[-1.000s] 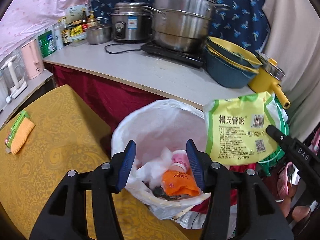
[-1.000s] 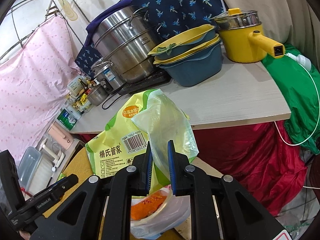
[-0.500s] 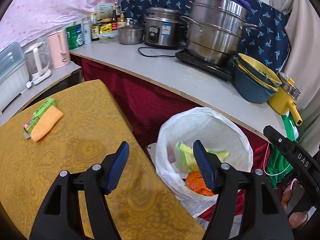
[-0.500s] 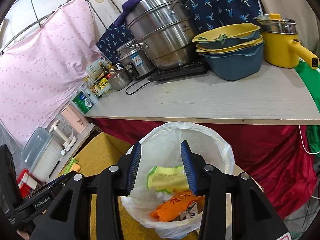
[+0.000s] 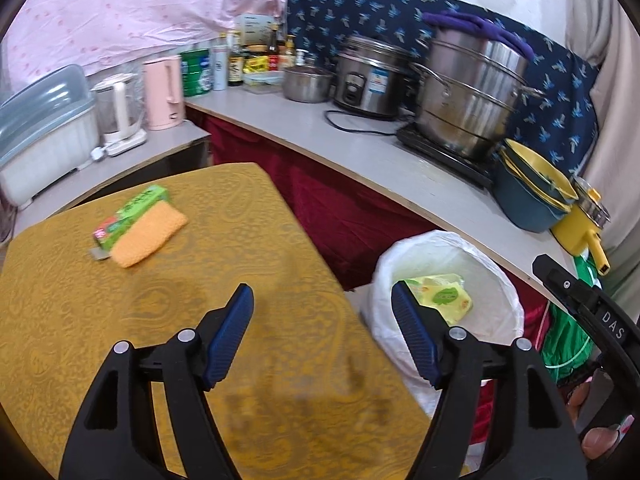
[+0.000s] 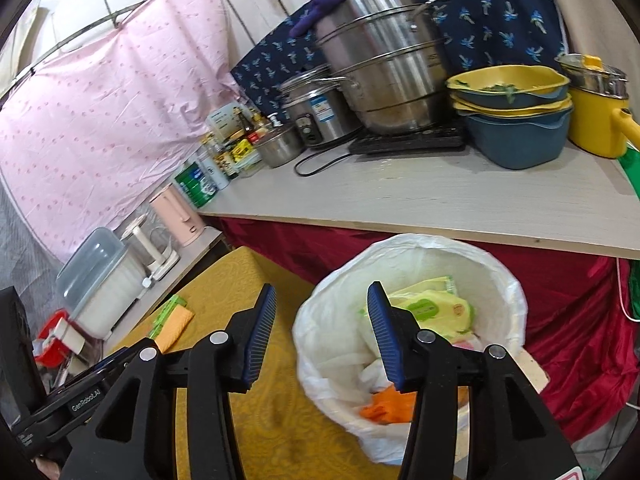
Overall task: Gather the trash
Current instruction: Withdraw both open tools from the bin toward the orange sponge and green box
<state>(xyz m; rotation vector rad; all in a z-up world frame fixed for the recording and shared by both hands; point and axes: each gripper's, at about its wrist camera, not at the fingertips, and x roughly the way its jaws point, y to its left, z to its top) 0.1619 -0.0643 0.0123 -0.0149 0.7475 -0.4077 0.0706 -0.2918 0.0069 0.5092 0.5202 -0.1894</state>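
Note:
A bin lined with a white bag (image 5: pixel 504 296) (image 6: pixel 508 280) stands beside the yellow-clothed table (image 5: pixel 120 320) (image 6: pixel 256 420). A yellow-green food packet (image 5: pixel 440 294) (image 6: pixel 436 312) lies inside it on top of orange wrappers (image 6: pixel 386 404) and white paper. My left gripper (image 5: pixel 322 336) is open and empty, above the table's right edge. My right gripper (image 6: pixel 322 332) is open and empty, just left of the bin's rim. A green packet (image 5: pixel 132 210) (image 6: pixel 170 306) with an orange sponge cloth (image 5: pixel 148 234) (image 6: pixel 174 326) lies on the table's far left.
A grey counter (image 5: pixel 360 152) (image 6: pixel 440 200) behind the bin holds a large steel steamer (image 5: pixel 472 92), rice cooker (image 5: pixel 372 76), blue and yellow bowls (image 6: pixel 512 120), yellow pot (image 6: pixel 596 120), bottles and kettles (image 5: pixel 164 92). Red cloth (image 6: pixel 580 320) hangs below.
My right gripper opened and dropped the yellow-green packet into the bin. Both grippers then drew back and swung left, toward the table.

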